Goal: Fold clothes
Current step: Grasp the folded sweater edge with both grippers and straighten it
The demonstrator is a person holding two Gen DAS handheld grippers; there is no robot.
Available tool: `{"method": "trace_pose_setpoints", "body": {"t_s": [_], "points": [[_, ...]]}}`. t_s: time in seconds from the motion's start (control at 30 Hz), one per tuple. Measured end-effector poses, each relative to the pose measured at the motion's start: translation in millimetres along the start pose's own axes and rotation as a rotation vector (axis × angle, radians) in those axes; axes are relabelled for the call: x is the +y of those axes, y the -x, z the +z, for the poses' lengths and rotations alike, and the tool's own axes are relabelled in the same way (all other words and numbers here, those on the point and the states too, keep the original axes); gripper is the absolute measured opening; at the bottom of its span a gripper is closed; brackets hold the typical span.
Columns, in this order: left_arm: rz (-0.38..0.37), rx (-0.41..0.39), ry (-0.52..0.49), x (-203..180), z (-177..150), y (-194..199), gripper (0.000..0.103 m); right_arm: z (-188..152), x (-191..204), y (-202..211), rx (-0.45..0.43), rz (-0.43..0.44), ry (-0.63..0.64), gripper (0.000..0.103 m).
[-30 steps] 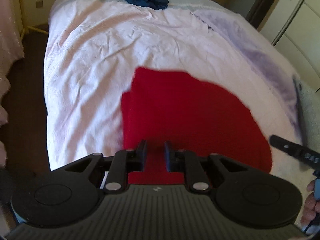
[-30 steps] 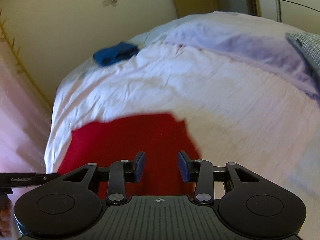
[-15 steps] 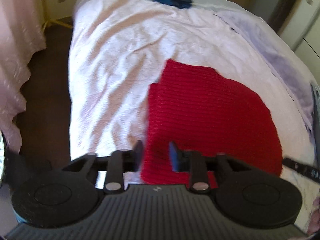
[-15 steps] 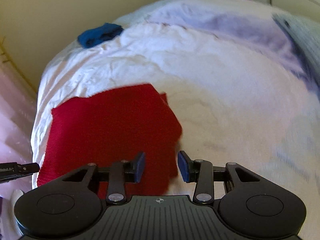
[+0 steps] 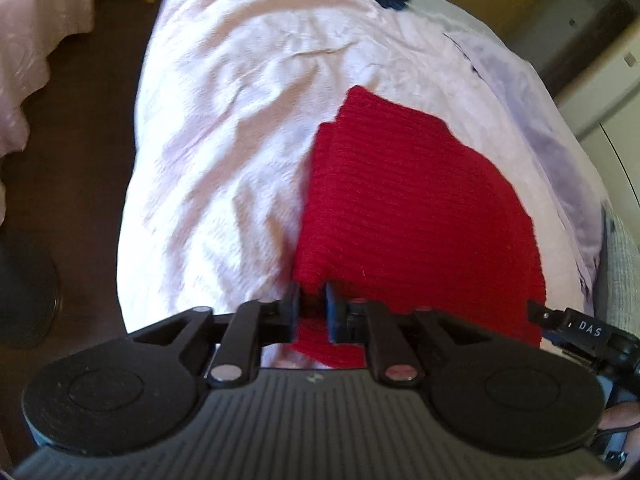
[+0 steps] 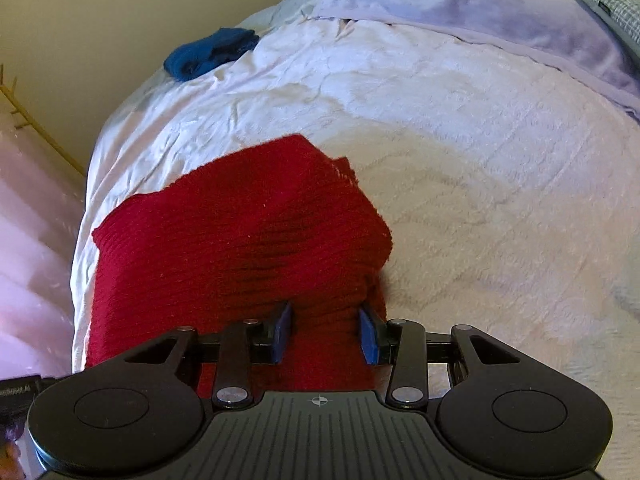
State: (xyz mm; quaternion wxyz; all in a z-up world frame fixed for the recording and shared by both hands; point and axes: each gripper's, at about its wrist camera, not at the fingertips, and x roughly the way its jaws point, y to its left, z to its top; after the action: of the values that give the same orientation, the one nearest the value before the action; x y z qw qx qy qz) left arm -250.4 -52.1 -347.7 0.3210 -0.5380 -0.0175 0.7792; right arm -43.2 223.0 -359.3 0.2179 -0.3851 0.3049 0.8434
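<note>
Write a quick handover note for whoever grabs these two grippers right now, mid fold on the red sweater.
Left gripper: shut on the red sweater at its near-left corner.
Right gripper: open, fingers straddling the sweater's near-right edge, not clamped.
The sweater lies on the bed, already folded into a layered rectangle. A blue garment sits at the bed's far end, bunched.
Left: close the right gripper, probably one more fold away from you, then the blue piece.
</note>
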Motion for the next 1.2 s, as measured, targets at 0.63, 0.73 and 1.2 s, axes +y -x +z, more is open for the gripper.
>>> {"method": "trace_pose_setpoints", "body": {"t_s": [0.63,0.73,1.2], "points": [[-0.081,-0.042,0.006,6,68,-74,0.012,31,-33,-56,-0.048,-0.026,-0.058,0.007],[0.008,-0.110,-0.059,-9,72,-54,0.013,36,-36,-41,-0.070,-0.023,-0.101,0.008],[0.040,-0.086,-0.335,-56,86,-106,0.005,79,20,-96,-0.066,-0.075,0.216,0.012]]}}
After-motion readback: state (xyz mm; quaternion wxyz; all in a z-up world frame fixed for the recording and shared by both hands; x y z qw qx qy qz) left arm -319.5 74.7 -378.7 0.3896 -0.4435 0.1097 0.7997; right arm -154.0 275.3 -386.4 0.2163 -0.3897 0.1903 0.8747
